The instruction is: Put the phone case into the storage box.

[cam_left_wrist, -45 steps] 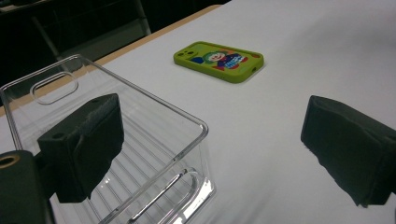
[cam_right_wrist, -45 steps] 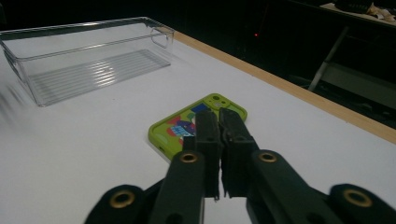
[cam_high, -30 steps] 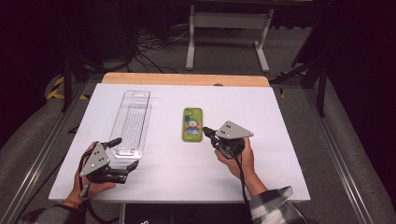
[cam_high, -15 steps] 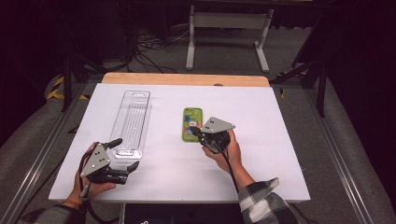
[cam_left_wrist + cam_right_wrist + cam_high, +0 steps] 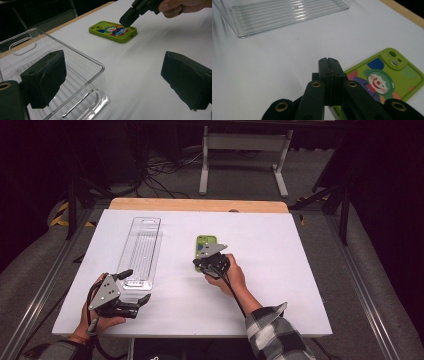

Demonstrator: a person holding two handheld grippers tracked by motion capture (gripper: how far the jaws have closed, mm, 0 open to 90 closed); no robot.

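Phone case [image 5: 384, 81] flat on my white table [image 5: 280, 285], my right gripper [image 5: 329, 65] clenched empty over its near edge, my left gripper [image 5: 112, 75] released beside the clear tray [image 5: 62, 75].

free: tabletop [image 5: 280, 270] right | obstacle: clear tray [image 5: 142, 250] left, seemingly upright

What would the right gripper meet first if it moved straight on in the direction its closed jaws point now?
Probably the green phone case: the right gripper, jaws shut, tips down over the case's near end. Its own view suggests the tips sit near the case's edge, so they might land on the white table instead; depth is unclear.
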